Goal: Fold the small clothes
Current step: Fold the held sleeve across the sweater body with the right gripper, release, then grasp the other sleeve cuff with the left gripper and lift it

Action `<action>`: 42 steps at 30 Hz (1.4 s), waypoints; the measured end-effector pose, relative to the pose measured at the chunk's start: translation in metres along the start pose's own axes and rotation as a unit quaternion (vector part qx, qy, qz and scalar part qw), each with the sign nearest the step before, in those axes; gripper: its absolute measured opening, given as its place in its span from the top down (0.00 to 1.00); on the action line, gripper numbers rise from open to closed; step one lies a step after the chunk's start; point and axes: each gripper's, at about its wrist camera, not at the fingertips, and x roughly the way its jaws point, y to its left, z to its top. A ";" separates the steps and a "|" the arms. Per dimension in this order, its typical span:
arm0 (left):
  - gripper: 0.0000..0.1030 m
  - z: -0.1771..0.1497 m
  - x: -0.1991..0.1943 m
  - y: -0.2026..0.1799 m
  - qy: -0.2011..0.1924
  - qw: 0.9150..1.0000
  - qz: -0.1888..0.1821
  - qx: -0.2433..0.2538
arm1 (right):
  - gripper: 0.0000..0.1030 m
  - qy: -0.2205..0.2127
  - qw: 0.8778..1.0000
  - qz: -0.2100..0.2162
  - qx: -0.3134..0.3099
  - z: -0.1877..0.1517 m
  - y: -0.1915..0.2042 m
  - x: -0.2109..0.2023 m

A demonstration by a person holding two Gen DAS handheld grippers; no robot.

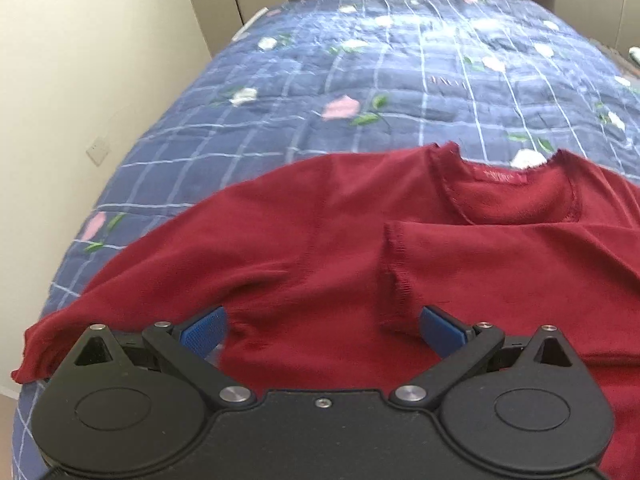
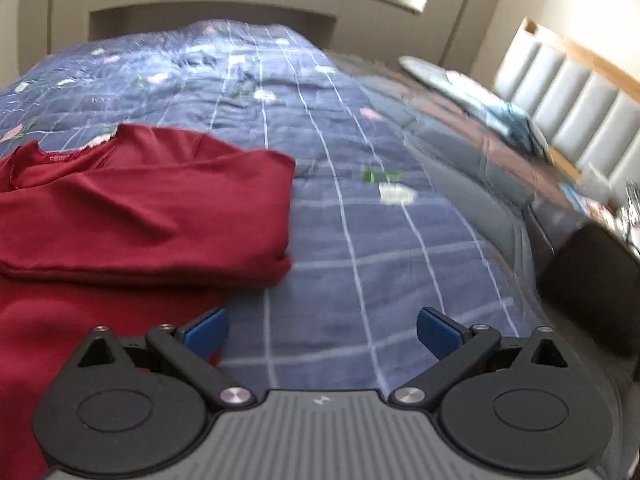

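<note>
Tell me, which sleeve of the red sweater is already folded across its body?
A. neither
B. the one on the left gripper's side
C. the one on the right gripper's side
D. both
C: the right-side sleeve lies across the sweater with its cuff mid-chest, while the left sleeve stretches out over the quilt.

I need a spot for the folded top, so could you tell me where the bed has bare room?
Bare quilt lies right of the red sweater, up to the pillows, and beyond its neckline. The near left is crowded by its spread sleeve.
</note>
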 end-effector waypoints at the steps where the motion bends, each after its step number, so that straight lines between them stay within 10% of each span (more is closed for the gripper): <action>1: 0.01 0.002 0.005 -0.004 0.003 1.000 0.002 0.003 | 0.13 -0.012 1.000 0.000 -0.016 -0.001 0.000 0.004; 14: 0.00 0.001 0.037 -0.018 0.037 0.999 0.022 0.002 | 0.85 -0.082 0.975 0.069 -0.196 0.002 0.019 0.014; 21: 0.00 -0.003 0.037 -0.013 0.035 0.999 0.015 -0.023 | 0.92 -0.025 0.993 0.110 0.036 0.023 -0.013 -0.003; 28: 0.00 -0.009 0.041 -0.006 0.029 0.999 -0.004 -0.046 | 0.93 0.053 0.969 0.118 0.211 0.005 -0.034 0.026; 33: 0.00 -0.008 0.039 -0.002 0.030 0.998 -0.017 -0.043 | 0.86 0.053 0.976 0.119 0.175 0.009 -0.036 0.028; 37: 0.00 -0.008 0.027 0.009 0.031 0.997 -0.024 -0.072 | 0.43 0.055 0.984 0.099 0.141 0.008 -0.031 0.014; 42: 0.01 -0.020 0.004 0.034 0.012 0.993 -0.034 -0.113 | 0.13 0.047 0.990 0.081 0.106 0.006 -0.026 -0.014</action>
